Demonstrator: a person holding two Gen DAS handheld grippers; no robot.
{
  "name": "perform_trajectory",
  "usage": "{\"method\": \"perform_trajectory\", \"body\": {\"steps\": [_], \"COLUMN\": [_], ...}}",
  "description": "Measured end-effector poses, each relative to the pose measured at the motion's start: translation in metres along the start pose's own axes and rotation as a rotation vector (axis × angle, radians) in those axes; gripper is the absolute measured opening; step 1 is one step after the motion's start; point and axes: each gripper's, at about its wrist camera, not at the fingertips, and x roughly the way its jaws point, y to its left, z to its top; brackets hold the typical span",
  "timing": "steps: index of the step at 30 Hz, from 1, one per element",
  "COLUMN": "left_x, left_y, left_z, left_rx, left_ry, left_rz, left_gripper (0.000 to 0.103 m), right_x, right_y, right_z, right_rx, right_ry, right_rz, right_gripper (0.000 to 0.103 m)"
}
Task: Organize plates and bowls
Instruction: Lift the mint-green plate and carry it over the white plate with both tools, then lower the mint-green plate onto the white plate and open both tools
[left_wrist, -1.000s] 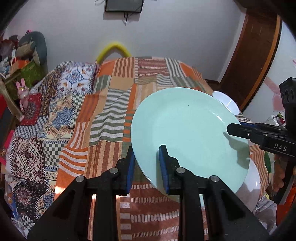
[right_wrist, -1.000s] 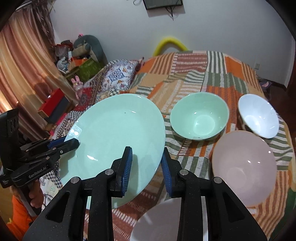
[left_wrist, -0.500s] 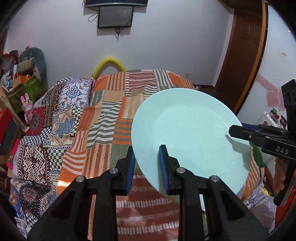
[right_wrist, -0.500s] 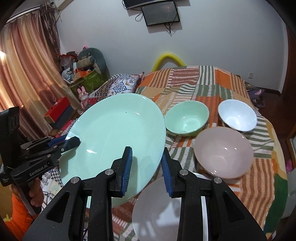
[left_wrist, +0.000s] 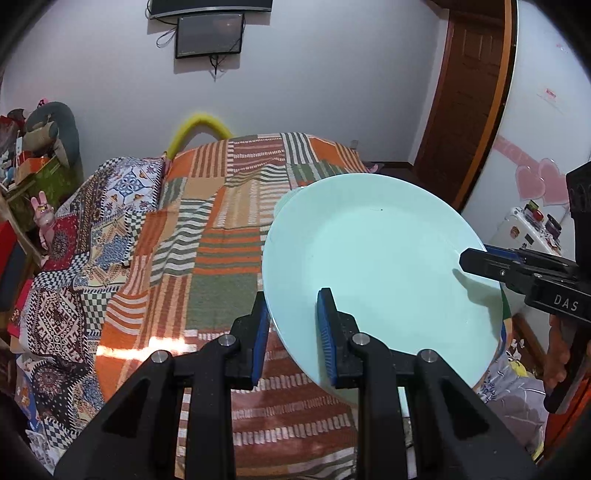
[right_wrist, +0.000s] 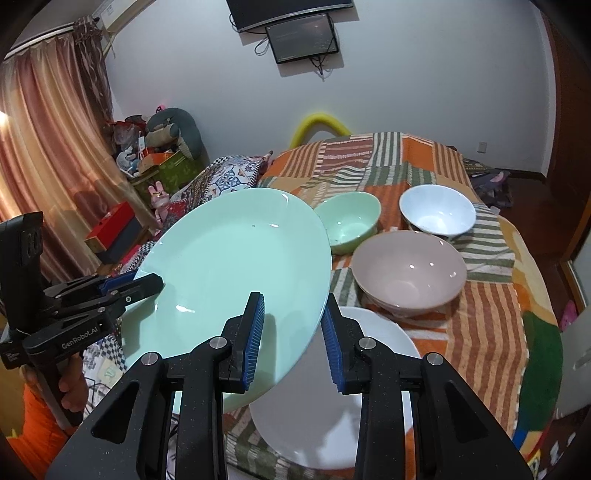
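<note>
Two tools, left tool (left_wrist: 291, 325) and right tool (right_wrist: 291, 334), angled downward, clamp opposite rims of the tilted green plate (right_wrist: 236, 273).

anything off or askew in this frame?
Nothing damaged or spilled. The green plate is tilted, off the bed, with the left gripper and right gripper clamped on opposite rims. A small dark speck sits on its face.
</note>
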Motion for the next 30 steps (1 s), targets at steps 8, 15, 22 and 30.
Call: {"method": "perform_trajectory", "body": {"steps": [8,15,22,30], "left_x": [0.012,0.030,0.046,0.065], "left_y": [-0.018,-0.030,-0.042,-0.049], "left_z": [-0.011,-0.020,-0.027,-0.035], "left_rx": [0.017,0.025,0.048,0.049], "left_ry": [0.046,0.103,0.149,0.210], "left_rz": [-0.026,-0.043,-0.052,-0.060], "left_gripper": [0.025,0.025,0.025,0.026], "right_x": [-0.005,-0.005,-0.002,0.003], "right_y": [-0.016,-0.028,-0.041,-0.050], "right_z": [-0.018,-0.035,-0.049,-0.062], "right_rx": [0.045,0.081,0.115,0.154], "right_ry": [0.014,0.038,0.075,0.112], "right_rz": [-0.015,-0.033,-0.057,-0.064], "right_gripper": [0.029,0.029,0.029,0.029]}}
